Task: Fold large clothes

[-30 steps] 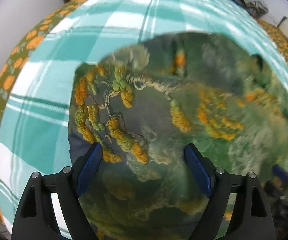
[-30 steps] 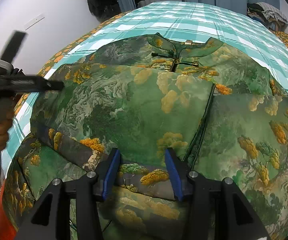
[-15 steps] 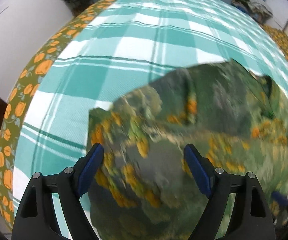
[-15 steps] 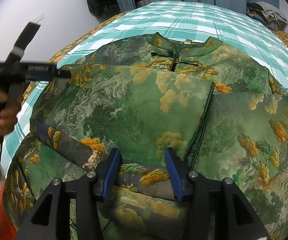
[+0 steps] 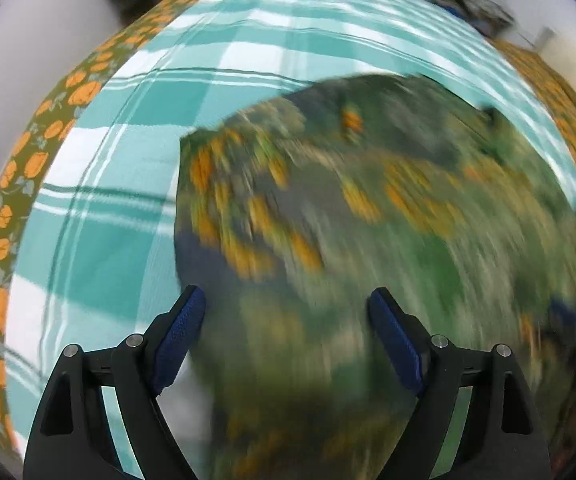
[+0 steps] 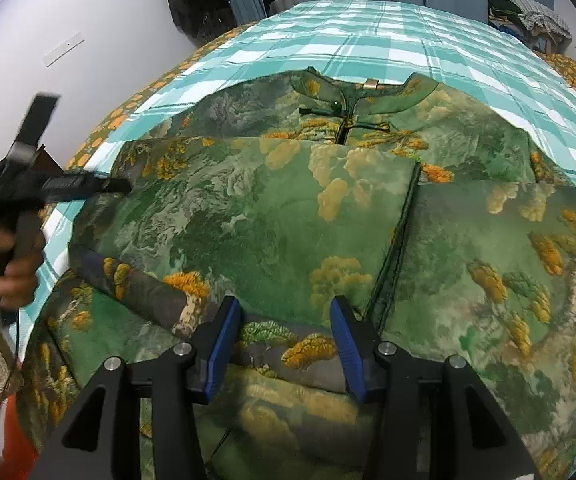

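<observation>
A large green garment (image 6: 272,216) with orange and yellow tree print lies on the teal plaid bedspread (image 6: 407,40), collar (image 6: 351,96) at the far side, both side panels folded inward. My right gripper (image 6: 286,316) is open, its blue pads astride a folded dark strip of the garment near the front edge. My left gripper (image 5: 286,308) is open and empty above the garment's left corner (image 5: 216,168); that view is motion-blurred. The left gripper also shows in the right wrist view (image 6: 124,186), held by a hand beside the garment's left edge.
An orange-flowered sheet (image 5: 20,176) borders the bedspread at the left bed edge, next to a white wall (image 6: 68,20). Clothes hang and pile at the far side of the room (image 6: 527,12). Bare bedspread (image 5: 100,184) lies left of the garment.
My left gripper has swung about at the garment's left edge, open throughout; its view is now blurred. The right gripper and the garment have stayed still.
</observation>
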